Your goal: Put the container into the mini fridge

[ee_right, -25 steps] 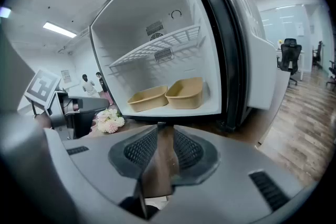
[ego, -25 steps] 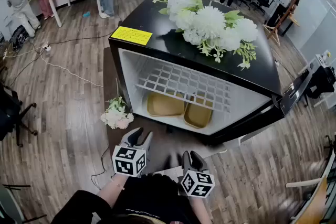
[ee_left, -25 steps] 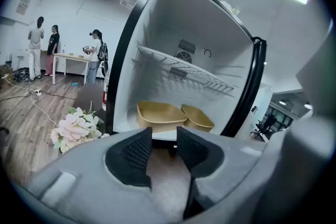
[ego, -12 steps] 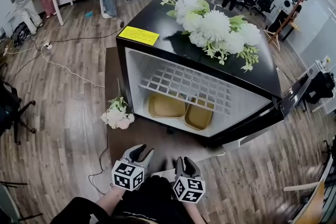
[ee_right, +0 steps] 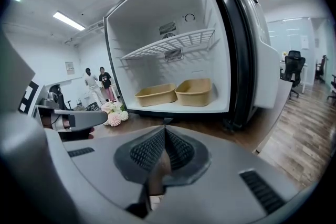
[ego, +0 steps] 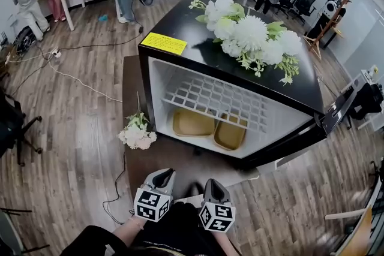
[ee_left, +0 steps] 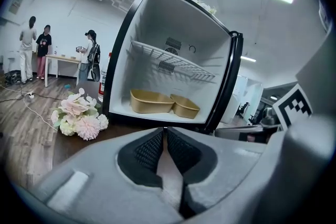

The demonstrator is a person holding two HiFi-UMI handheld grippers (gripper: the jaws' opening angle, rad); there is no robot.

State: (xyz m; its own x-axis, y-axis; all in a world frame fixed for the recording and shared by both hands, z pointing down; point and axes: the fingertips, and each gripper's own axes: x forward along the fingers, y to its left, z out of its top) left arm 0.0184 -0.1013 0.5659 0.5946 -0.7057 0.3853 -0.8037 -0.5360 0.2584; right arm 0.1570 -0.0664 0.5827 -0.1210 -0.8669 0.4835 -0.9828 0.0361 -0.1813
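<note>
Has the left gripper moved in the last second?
Yes. In the head view the left gripper has drawn back from the floor bouquet toward the person; its jaws have just been closing, with nothing between them.

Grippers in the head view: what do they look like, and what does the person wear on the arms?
Both the left gripper and right gripper are grey, tapering shells, each carrying a white cube with black square markers. Their jaws have black ribbed pads. The left sleeve is black.
</note>
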